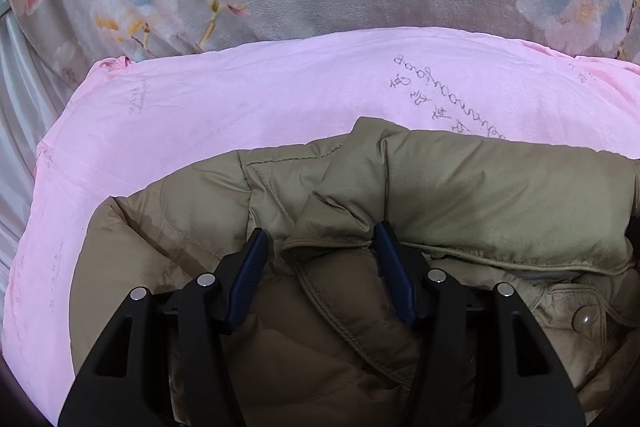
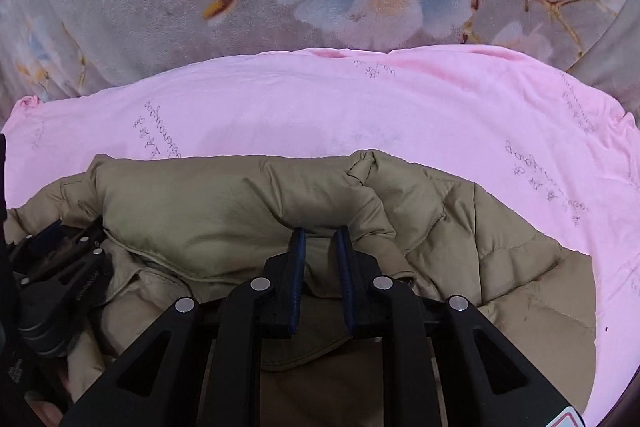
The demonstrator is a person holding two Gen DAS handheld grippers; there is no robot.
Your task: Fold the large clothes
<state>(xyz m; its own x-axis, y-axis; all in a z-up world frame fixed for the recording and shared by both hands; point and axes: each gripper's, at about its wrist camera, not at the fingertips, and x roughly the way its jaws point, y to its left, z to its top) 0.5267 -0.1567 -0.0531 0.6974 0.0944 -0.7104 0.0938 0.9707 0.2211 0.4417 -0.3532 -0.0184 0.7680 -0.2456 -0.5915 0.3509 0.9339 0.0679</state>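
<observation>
On the pink sheet (image 1: 200, 115) lies the khaki padded jacket (image 1: 500, 195). Left tongs (image 1: 320, 247) gape open over its collar; right tongs (image 2: 320, 239) pinch a fold. Puffy, slick fabric may slip and spring back. Handwriting on the sheet is illegible.

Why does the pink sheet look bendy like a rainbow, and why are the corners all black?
Left wrist view: the fisheye lens curves the pink sheet and darkens the corners; the jacket is evenly lit and sharp. Right wrist view: same bend and dark rim, and the flowered blanket looks soft and a bit blurry; no glare.
</observation>
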